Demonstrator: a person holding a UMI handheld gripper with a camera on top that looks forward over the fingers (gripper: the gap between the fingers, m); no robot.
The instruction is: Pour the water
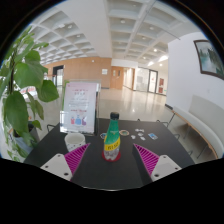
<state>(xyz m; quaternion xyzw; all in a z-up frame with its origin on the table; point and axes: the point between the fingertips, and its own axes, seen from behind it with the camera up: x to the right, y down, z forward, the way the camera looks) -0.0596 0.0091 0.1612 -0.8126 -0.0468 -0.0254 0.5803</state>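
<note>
A green plastic bottle (pixel 113 138) with a dark cap and a yellow label stands upright on a dark tabletop (pixel 110 170). What it holds cannot be made out through the tinted wall. To its left, a little further back, stands a clear plastic cup (pixel 75 141); whether there is any liquid in it cannot be told.

The gripper (pixel 111 160) is spread wide, its two fingers apart with a clear gap on either side of the bottle. The pink pads (pixel 77 157) face inward and neither one touches the bottle. The bottle stands between the fingers, near their tips and slightly beyond them, resting on the table by its own weight. The cup sits just past the tip of the left finger, outside the gap.

Behind the cup a white sign (pixel 80 105) stands upright at the table's far edge; its printing is too small to read. A few small flat items (pixel 146 135) lie on the table right of the bottle, too small to identify. A leafy green plant (pixel 22 90) rises at the left, partly cut off. Beyond the table stretches a bright hall with a coffered ceiling (pixel 110 30).
</note>
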